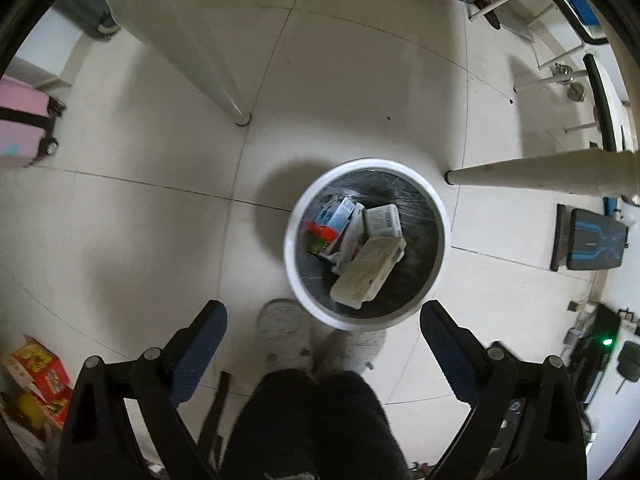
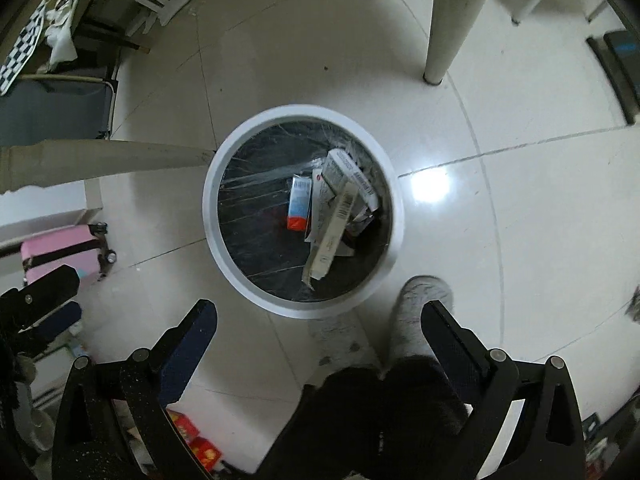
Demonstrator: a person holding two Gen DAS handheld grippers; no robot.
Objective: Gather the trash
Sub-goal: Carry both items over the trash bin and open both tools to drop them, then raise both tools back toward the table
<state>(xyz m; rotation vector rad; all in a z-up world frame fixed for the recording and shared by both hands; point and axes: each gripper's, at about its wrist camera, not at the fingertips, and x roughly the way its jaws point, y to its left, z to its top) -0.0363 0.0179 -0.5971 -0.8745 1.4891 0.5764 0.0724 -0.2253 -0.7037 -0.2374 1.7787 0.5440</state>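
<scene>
Left gripper (image 1: 323,322): fingers spread wide, nothing held. Ahead of its tips, round white bin (image 1: 298,256), glossy black liner, flat cardboard cartons (image 1: 368,274) piled inside. Right gripper (image 2: 319,322): fingers likewise apart, empty; same bin (image 2: 212,216) ahead on glossy tiled floor (image 2: 500,220).

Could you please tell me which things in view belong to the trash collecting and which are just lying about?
Belonging to the job:
- white bin with black liner
- cartons lying in it
- left tool and right tool, both open and empty

Just lying about:
- pink suitcase
- table leg
- red boxes
- black-and-blue case
</scene>
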